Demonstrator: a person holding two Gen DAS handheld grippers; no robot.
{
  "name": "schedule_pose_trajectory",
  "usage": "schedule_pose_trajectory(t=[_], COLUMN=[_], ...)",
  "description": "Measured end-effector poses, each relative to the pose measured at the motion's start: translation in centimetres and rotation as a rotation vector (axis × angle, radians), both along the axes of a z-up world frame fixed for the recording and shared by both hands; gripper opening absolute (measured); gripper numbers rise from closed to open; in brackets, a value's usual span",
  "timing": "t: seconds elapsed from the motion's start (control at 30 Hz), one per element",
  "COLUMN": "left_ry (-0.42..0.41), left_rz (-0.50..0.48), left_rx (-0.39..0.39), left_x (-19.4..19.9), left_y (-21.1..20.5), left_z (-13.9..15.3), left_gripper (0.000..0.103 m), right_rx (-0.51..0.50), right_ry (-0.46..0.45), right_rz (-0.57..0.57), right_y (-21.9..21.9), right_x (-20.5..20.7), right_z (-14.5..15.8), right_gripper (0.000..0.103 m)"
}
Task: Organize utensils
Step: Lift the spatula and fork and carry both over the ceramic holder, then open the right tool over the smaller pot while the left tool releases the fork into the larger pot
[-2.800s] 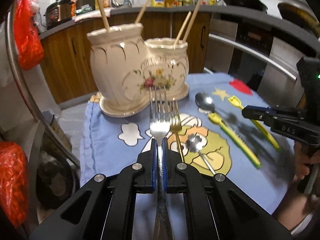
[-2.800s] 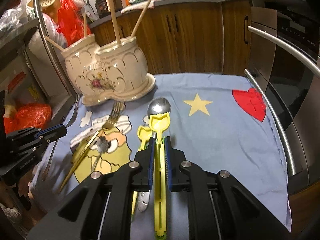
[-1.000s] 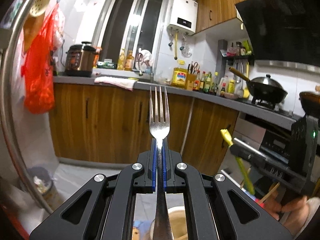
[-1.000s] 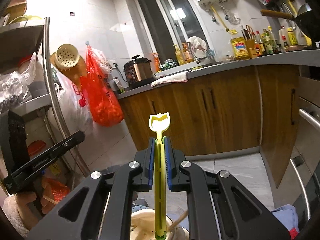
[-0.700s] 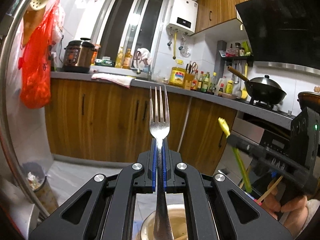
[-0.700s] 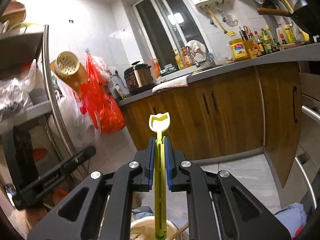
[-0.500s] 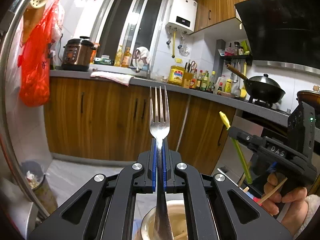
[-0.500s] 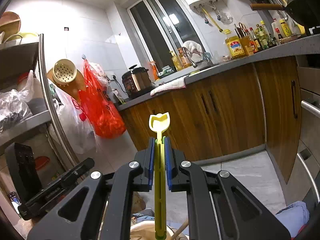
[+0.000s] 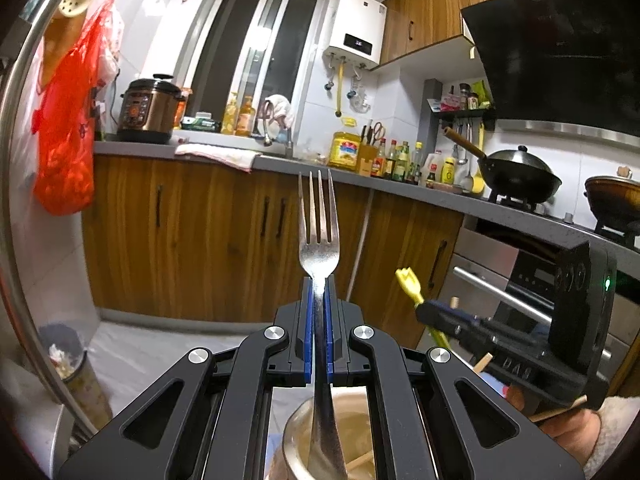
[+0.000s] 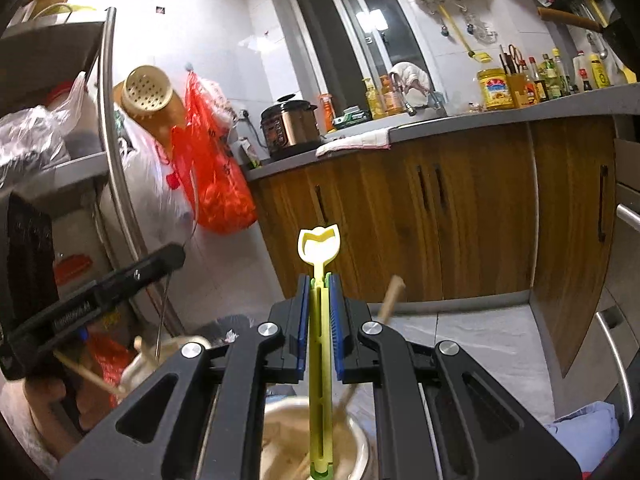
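Note:
My left gripper (image 9: 318,284) is shut on a silver fork (image 9: 319,216), tines up; the handle hangs down into the mouth of a cream ceramic holder (image 9: 298,432) right below. My right gripper (image 10: 319,280) is shut on a yellow plastic utensil (image 10: 319,240) with a tulip-shaped end, held upright, its lower end inside the mouth of a cream holder (image 10: 360,444) that has wooden chopsticks (image 10: 390,298) in it. In the left wrist view the right gripper (image 9: 424,308) with the yellow utensil (image 9: 408,280) stands at right. In the right wrist view the left gripper (image 10: 176,254) shows at left.
Wooden kitchen cabinets (image 9: 208,236) and a grey counter with a cooker (image 9: 148,108) lie behind. A metal rack pole (image 10: 116,168) and a red bag (image 10: 216,184) stand at left. An oven handle (image 9: 500,292) is at right. A second holder with chopsticks (image 10: 168,352) sits lower left.
The right gripper has sunk, bringing the holder's mouth and a chopstick closer beneath it. In the left wrist view the holder below the fork looms larger. Both grips are unchanged.

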State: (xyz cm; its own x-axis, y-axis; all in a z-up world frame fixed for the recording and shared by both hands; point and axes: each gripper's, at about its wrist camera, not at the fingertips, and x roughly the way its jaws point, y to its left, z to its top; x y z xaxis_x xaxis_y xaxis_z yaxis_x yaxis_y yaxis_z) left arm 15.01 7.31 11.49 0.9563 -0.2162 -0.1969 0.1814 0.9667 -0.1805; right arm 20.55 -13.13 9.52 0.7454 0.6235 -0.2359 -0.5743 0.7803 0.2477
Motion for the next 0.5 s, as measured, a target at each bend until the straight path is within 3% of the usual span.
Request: schedule_pose_trajectory(t=[0.23, 0.5], left_ry=[0.016, 0.038], left_rz=[-0.049, -0.086], left_rx=[-0.085, -0.081], left_x=[-0.6, -1.2], left_y=[1.2, 1.3], left_z=[-0.8, -1.6], left_gripper=[0.005, 0.005], right_rx=[-0.009, 0.009], right_ry=[-0.002, 0.010], right_rz=[0.011, 0.019], right_y=[0.0, -0.8], right_x=[-0.7, -1.7], right_z=[-1.3, -1.4], right_gripper=[0.010, 0.010])
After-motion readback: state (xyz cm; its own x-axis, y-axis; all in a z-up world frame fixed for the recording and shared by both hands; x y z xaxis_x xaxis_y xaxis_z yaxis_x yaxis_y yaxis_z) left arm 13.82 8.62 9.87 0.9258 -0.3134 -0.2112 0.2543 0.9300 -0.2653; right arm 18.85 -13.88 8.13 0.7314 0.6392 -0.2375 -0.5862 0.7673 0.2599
